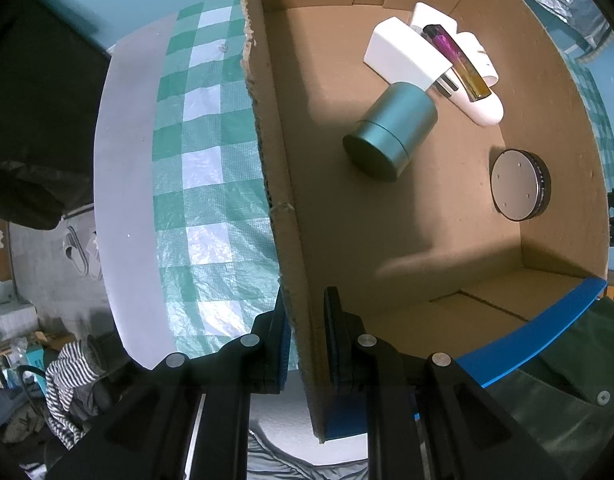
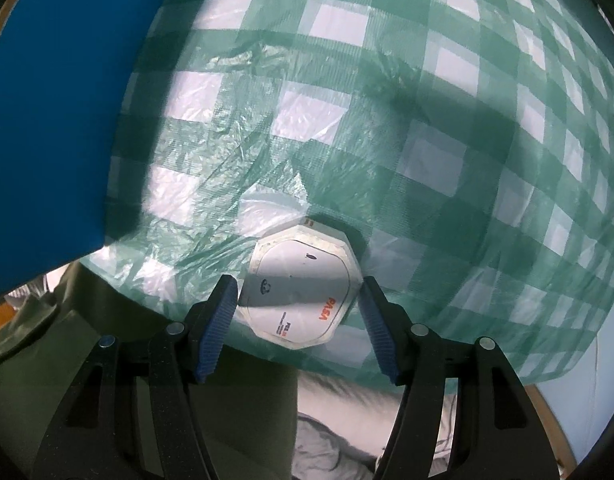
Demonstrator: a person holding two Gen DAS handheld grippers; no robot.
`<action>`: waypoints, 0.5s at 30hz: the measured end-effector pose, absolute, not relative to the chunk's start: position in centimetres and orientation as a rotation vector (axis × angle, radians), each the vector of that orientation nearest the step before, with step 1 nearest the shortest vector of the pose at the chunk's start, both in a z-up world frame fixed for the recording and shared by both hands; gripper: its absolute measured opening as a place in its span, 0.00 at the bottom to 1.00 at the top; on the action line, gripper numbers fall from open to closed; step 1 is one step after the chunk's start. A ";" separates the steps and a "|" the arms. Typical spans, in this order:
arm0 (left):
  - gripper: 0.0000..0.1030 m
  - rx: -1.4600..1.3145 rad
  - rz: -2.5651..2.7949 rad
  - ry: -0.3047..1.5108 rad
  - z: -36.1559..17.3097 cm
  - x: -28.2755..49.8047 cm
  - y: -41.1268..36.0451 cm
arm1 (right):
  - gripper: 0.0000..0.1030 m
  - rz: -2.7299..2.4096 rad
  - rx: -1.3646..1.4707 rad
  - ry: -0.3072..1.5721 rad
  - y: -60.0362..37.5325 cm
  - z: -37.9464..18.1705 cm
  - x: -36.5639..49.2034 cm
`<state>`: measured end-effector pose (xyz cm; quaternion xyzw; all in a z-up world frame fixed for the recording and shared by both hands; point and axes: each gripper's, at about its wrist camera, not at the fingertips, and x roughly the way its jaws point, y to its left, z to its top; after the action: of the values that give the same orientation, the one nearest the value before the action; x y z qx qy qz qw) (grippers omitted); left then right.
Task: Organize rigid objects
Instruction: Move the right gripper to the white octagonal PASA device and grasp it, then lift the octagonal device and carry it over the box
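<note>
A lived-in room of a home, not a lab or workshop: a table under a green-and-white checked plastic cloth (image 2: 387, 120), a striped garment (image 1: 67, 376) heaped with clutter at the lower left of the left view, slippers (image 1: 77, 254) on the floor at its left edge, and rumpled bedding (image 2: 331, 440) along the bottom of the right view.

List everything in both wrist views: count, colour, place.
cardboard box: 1, brown with blue tape, on the table
canister: 1, teal metal, lying in the box
plug adapter: 1, white, in the box
lighter: 1, purple to yellow, atop white items
round tin: 1, dark with grey face, in the box
octagonal box: 1, white, on the tablecloth
tablecloth: 1, green and white check
left gripper: shut on the box wall
right gripper: open around the octagonal box
</note>
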<state>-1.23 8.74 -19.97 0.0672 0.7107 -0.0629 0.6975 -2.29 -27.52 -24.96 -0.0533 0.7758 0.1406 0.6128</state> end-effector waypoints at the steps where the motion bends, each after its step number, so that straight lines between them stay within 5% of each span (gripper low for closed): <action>1: 0.15 0.151 -0.142 1.586 -20.0 -1.2 8.7 | 0.62 0.322 -0.130 1.787 -27.4 -25.0 -2.4; 15: 0.15 0.133 -0.126 1.575 -19.8 -1.0 9.1 | 0.57 0.408 -0.279 1.680 -25.7 -24.4 -3.1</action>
<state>-1.02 9.06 -19.77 0.0595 0.7077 -0.0567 0.7018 -3.14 -25.71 -24.42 -0.1223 0.7368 0.1791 0.6404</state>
